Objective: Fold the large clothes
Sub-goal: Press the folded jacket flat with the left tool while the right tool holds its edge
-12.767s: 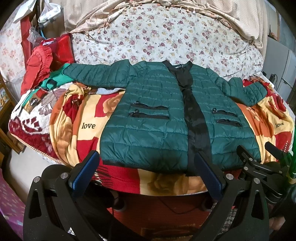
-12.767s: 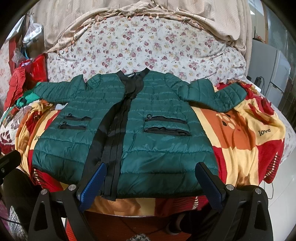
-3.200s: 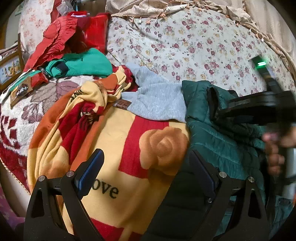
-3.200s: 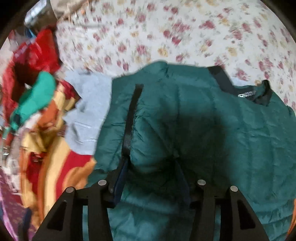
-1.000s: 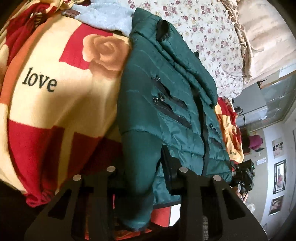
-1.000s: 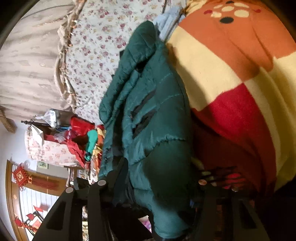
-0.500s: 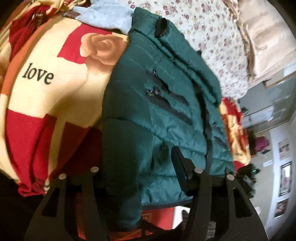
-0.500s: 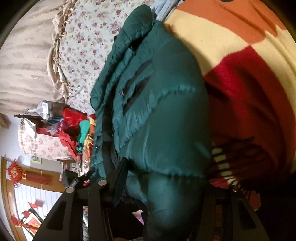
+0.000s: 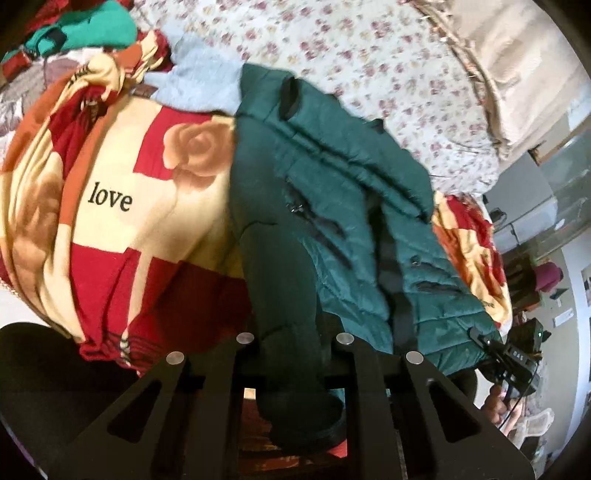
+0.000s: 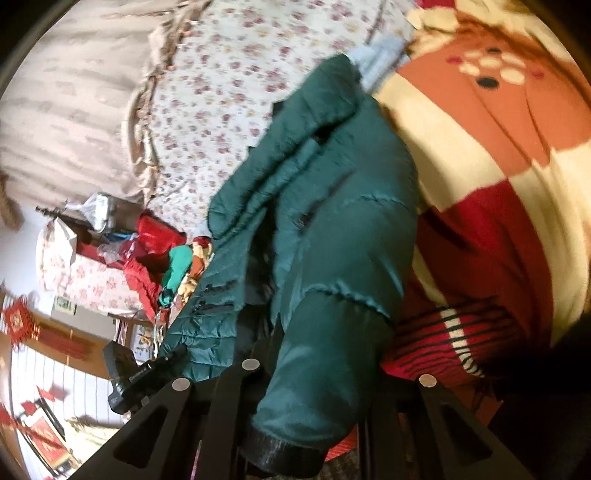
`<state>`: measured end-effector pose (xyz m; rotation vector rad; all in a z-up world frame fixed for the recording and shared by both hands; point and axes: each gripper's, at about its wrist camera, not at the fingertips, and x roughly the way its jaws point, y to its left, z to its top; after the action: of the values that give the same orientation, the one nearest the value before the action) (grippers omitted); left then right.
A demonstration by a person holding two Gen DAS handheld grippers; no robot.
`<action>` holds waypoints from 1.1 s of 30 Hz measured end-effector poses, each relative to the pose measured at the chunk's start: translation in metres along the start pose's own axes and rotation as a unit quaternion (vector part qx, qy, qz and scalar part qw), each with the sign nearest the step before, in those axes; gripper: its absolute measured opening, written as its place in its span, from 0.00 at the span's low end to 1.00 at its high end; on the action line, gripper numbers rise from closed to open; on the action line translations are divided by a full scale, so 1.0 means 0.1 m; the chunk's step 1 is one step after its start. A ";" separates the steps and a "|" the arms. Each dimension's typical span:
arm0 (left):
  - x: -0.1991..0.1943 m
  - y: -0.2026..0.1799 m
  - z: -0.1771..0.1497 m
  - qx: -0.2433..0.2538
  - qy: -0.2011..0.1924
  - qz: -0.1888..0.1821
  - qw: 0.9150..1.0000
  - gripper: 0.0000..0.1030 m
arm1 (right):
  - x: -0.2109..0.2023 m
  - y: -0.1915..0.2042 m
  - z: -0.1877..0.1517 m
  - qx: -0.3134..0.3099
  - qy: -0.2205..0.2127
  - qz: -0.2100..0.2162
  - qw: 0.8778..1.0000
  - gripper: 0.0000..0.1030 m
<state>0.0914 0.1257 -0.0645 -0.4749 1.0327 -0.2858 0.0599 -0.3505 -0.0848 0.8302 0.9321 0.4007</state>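
Note:
A dark green quilted jacket [image 9: 351,206] lies on the red, cream and orange blanket [image 9: 122,206], with both sleeves folded in down its front. My left gripper [image 9: 291,343] is shut on the jacket's lower left corner, and the sleeve cuff [image 9: 306,417] hangs between its jaws. My right gripper [image 10: 325,362] is shut on the lower right corner of the jacket [image 10: 343,221], and the other cuff [image 10: 284,443] hangs over it. The right gripper also shows at the far right of the left wrist view [image 9: 517,358].
The blanket [image 10: 498,166] covers the front of a bed with a floral sheet [image 9: 369,48]. A grey garment [image 9: 199,81] lies behind the jacket. Red and teal clothes [image 9: 85,33] pile up at the bed's left. Room furniture stands beyond the right edge.
Both grippers have closed on the jacket's bottom corners and drawn back a little, lifting the hem. The jacket looks longer and more stretched toward me than half a second ago.

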 end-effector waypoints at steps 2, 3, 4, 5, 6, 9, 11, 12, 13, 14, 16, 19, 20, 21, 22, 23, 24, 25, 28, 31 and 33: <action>-0.10 -0.01 -0.06 0.003 0.001 -0.010 1.000 0.10 | -0.08 0.05 -0.06 -0.009 0.000 0.001 1.000 0.13; -0.14 -0.01 -0.10 0.003 0.003 -0.015 1.000 0.10 | -0.14 0.07 -0.11 -0.013 0.001 0.002 1.000 0.13; -0.19 0.00 -0.14 0.001 0.004 -0.020 1.000 0.10 | -0.18 0.08 -0.15 -0.016 0.002 0.002 1.000 0.13; -0.22 0.01 -0.19 -0.002 0.006 -0.024 1.000 0.10 | -0.22 0.08 -0.20 -0.017 0.004 0.003 1.000 0.13; -0.25 0.04 -0.23 -0.007 0.007 -0.027 1.000 0.10 | -0.25 0.08 -0.24 -0.016 0.006 0.005 1.000 0.13; -0.34 0.11 -0.36 -0.021 0.013 -0.033 0.999 0.10 | -0.31 0.10 -0.36 -0.018 0.015 0.012 1.000 0.13; -0.38 0.15 -0.43 -0.025 0.015 -0.030 0.999 0.10 | -0.32 0.11 -0.40 -0.022 0.019 0.012 0.999 0.13; -0.39 0.16 -0.44 -0.026 0.016 -0.028 0.999 0.10 | -0.31 0.13 -0.40 -0.025 0.020 0.012 0.999 0.13; -0.40 0.17 -0.44 -0.027 0.015 -0.026 0.999 0.10 | -0.30 0.15 -0.38 -0.026 0.019 0.012 0.999 0.13; -0.39 0.17 -0.43 -0.030 0.015 -0.026 0.999 0.10 | -0.28 0.16 -0.36 -0.026 0.018 0.014 0.999 0.13; -0.39 0.16 -0.39 -0.033 0.012 -0.027 0.999 0.10 | -0.25 0.19 -0.30 -0.027 0.016 0.015 0.999 0.13; -0.40 0.10 -0.27 -0.025 0.003 -0.022 0.999 0.10 | -0.20 0.26 -0.17 -0.036 0.010 0.009 0.999 0.13; -0.40 0.07 -0.22 -0.021 -0.002 -0.019 1.000 0.10 | -0.17 0.31 -0.11 -0.040 0.007 0.006 0.999 0.13; -0.40 0.02 -0.14 -0.016 -0.007 -0.014 1.000 0.10 | -0.16 0.33 -0.06 -0.043 0.005 0.004 0.999 0.13; -0.40 0.00 -0.10 -0.012 -0.010 -0.012 1.000 0.10 | -0.15 0.37 0.00 -0.049 0.001 0.000 0.999 0.13; -0.40 -0.05 -0.03 -0.005 -0.016 -0.007 1.000 0.10 | -0.14 0.41 0.07 -0.056 -0.003 -0.005 0.998 0.13; -0.39 -0.08 0.04 0.002 -0.021 -0.003 1.000 0.10 | -0.12 0.46 0.15 -0.064 -0.009 -0.011 0.998 0.13; -0.38 -0.12 0.11 0.008 -0.026 0.002 1.000 0.10 | -0.11 0.50 0.22 -0.071 -0.013 -0.014 0.997 0.13; -0.34 -0.23 0.35 0.023 -0.041 0.017 0.999 0.10 | -0.05 0.63 0.47 -0.087 -0.028 -0.027 0.995 0.13; -0.28 -0.29 0.60 0.032 -0.052 0.030 0.998 0.11 | 0.02 0.73 0.71 -0.099 -0.042 -0.039 0.993 0.13; -0.20 -0.32 0.79 0.033 -0.056 0.039 0.997 0.11 | 0.06 0.78 0.85 -0.102 -0.050 -0.049 0.992 0.13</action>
<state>0.1502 0.1262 0.0008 -0.3856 0.9280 -0.2206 0.1371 -0.3356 0.0000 0.6100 0.8190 0.3596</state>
